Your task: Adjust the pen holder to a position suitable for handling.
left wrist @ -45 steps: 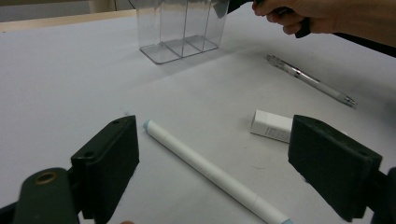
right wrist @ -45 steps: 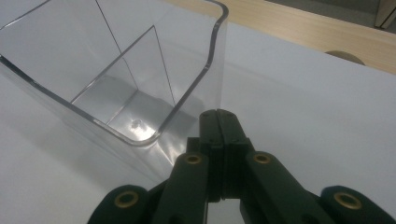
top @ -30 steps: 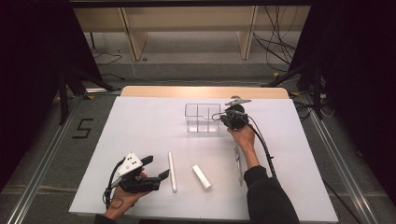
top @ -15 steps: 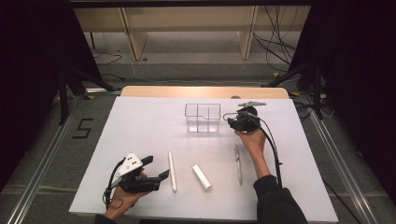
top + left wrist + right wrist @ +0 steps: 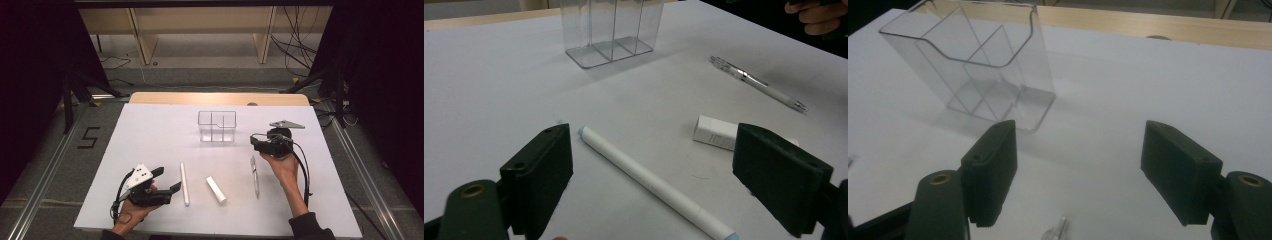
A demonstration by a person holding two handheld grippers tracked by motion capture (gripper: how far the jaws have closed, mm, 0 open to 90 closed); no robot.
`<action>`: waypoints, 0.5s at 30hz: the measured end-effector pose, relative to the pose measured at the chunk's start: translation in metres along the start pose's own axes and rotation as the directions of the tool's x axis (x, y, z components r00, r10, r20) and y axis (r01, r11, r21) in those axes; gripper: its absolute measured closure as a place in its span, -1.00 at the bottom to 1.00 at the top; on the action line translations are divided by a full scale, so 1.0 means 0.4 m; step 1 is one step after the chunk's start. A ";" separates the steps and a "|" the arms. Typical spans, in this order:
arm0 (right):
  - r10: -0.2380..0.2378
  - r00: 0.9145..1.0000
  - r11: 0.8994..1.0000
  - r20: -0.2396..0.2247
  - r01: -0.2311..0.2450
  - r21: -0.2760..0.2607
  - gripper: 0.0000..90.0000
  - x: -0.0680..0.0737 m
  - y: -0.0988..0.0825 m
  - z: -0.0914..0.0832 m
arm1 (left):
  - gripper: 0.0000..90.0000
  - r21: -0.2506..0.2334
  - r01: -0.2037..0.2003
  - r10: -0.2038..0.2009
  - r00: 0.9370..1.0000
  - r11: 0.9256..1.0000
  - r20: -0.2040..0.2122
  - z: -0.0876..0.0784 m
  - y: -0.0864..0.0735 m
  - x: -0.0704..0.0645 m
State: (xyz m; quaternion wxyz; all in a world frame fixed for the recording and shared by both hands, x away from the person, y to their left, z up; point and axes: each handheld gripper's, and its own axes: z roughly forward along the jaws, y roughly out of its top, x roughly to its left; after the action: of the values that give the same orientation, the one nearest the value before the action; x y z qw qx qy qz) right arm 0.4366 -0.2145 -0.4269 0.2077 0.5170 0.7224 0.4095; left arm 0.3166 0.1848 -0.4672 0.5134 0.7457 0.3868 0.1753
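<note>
The right hand-held gripper (image 5: 256, 144) has drawn back from the clear plastic divided organiser (image 5: 217, 126), its jaws just opened wide and empty; the silver-white pen (image 5: 255, 175) lies beside it on the white tabletop (image 5: 150, 135), next to be picked up.

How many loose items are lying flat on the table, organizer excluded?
3. White marker near the left gripper; white eraser in the middle; clear pen just below the right gripper. Nothing seems hidden; the clear organizer looks empty.
</note>
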 end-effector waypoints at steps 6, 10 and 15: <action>-0.025 0.999 0.999 -0.037 0.024 -0.023 -0.34 0.014 -0.029 -0.035 | -0.65 0.000 0.001 -0.001 1.000 1.000 -0.001 0.000 0.000 0.000; -0.046 0.998 0.999 -0.047 0.044 -0.031 -0.36 0.029 -0.048 -0.052 | -0.65 0.001 0.003 -0.003 1.000 1.000 -0.004 0.001 -0.001 0.001; -0.069 0.995 0.997 -0.066 0.068 -0.019 -0.39 0.049 -0.060 -0.061 | -0.65 -0.002 0.007 -0.007 1.000 1.000 -0.002 0.001 0.000 0.001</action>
State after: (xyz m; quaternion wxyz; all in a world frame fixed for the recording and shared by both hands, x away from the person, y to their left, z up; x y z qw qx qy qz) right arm 0.3977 -0.2088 -0.4297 0.2019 0.4762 0.7427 0.4252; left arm 0.3171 0.1849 -0.4674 0.5141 0.7438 0.3898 0.1746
